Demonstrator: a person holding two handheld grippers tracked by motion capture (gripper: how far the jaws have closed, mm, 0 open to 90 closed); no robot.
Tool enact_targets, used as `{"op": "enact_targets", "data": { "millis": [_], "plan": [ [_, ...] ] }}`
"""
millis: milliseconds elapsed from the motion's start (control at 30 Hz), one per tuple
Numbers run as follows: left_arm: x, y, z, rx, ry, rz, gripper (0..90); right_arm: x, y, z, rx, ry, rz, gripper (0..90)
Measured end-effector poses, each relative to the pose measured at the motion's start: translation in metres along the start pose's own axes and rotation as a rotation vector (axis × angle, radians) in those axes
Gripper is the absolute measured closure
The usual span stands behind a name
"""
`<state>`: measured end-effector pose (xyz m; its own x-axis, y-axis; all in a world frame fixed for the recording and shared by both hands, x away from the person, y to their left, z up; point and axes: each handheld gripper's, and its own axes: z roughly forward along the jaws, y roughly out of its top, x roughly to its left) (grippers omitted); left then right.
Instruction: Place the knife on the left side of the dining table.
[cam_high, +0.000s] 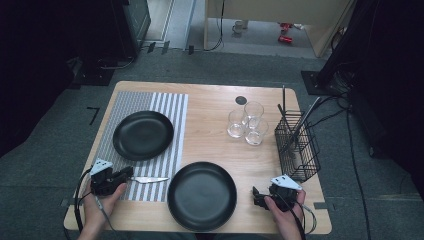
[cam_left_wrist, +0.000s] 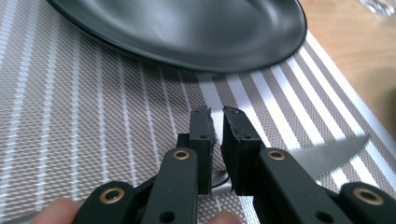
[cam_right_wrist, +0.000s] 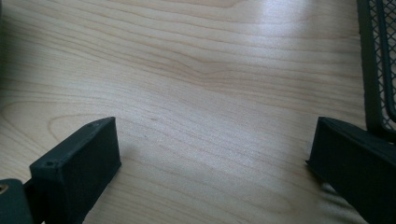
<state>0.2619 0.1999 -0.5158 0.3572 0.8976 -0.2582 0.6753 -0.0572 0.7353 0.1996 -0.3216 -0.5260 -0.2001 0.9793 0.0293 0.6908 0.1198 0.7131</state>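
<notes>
A table knife (cam_high: 150, 179) lies on the striped placemat (cam_high: 170, 107), just below a black plate (cam_high: 143, 135). My left gripper (cam_high: 129, 173) is at the mat's near left corner, shut on the knife's handle. In the left gripper view the jaws (cam_left_wrist: 218, 116) stand almost together with the silver handle pinched low between them. The blade (cam_left_wrist: 327, 156) sticks out to the right over the placemat (cam_left_wrist: 93, 116), and the plate (cam_left_wrist: 187, 28) is just ahead. My right gripper (cam_high: 256, 196) rests at the table's near right. Its jaws (cam_right_wrist: 210, 154) stand wide apart over bare wood, holding nothing.
A second black plate (cam_high: 201, 196) sits at the near middle of the wooden table (cam_high: 210, 100), between my two hands. Three clear glasses (cam_high: 247, 125) stand at the back right. A black wire basket (cam_high: 297, 145) with utensils stands by the right edge, close to my right gripper (cam_right_wrist: 378, 60).
</notes>
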Motion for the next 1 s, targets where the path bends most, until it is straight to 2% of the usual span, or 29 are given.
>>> {"op": "enact_targets", "data": {
  "millis": [100,267,367,467,633,700,900,1000],
  "plan": [
    [-0.001,-0.002,-0.002,0.005,-0.004,0.015,88.7,0.000,0.000,0.000,0.000,0.000,0.000,1.7],
    [-0.001,-0.004,-0.005,0.012,-0.021,0.041,90.0,0.000,0.000,0.000,0.000,0.000,0.000,1.7],
    [0.000,-0.005,-0.006,0.007,-0.024,0.030,89.6,0.000,0.000,0.000,0.000,0.000,0.000,1.7],
    [0.002,-0.005,-0.005,0.008,-0.026,0.011,85.3,0.000,0.000,0.000,0.000,0.000,0.000,1.6],
    [0.002,-0.005,-0.006,-0.008,-0.020,0.005,78.5,0.000,0.000,0.000,0.000,0.000,0.000,1.6],
    [0.003,-0.005,-0.009,-0.035,-0.042,0.000,74.9,0.000,0.000,0.000,0.000,0.000,-0.001,1.7],
    [0.003,-0.004,-0.020,-0.115,-0.052,0.009,58.8,0.000,0.000,0.000,0.001,0.002,-0.003,1.6],
    [0.002,-0.002,-0.023,-0.133,-0.064,0.009,53.5,0.000,0.000,0.000,0.001,0.001,-0.004,1.7]
  ]
}}
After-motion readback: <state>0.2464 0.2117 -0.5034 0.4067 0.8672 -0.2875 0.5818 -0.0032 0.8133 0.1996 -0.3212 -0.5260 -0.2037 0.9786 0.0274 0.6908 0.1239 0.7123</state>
